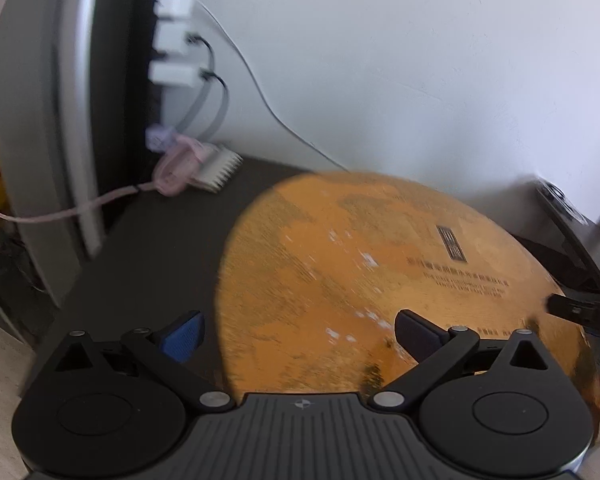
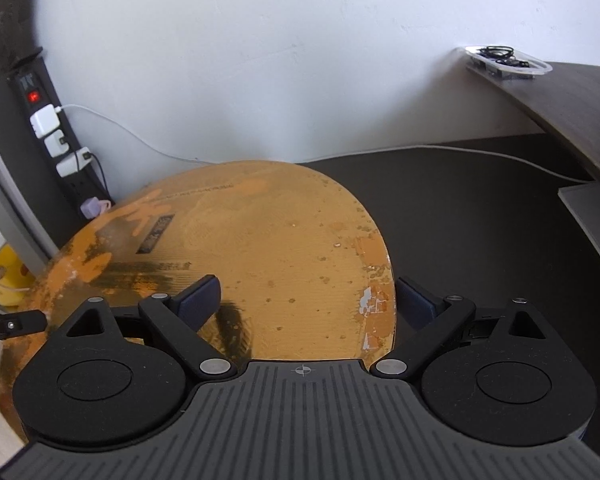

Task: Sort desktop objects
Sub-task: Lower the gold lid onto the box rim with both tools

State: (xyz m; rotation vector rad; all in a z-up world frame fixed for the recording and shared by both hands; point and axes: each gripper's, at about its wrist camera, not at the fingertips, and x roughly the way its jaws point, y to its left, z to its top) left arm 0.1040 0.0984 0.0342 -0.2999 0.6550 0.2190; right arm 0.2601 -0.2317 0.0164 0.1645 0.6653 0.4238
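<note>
Left gripper (image 1: 300,334) tilting downward, jaws standing wide apart, nothing pressed between them, right gripper (image 2: 306,300) angling downward likewise, jaws spread wide, its tip showing at three o'clock in the left wrist view

Both wrist fisheyes are looking forward and downward, close over a round, worn orange disc (image 1: 380,272) (image 2: 260,248) on a dark desktop (image 1: 160,248) (image 2: 480,208). The left view is facing toward a black power strip (image 1: 168,32) at upper left; the right view is sharing it (image 2: 56,140) at mid-left.
</note>
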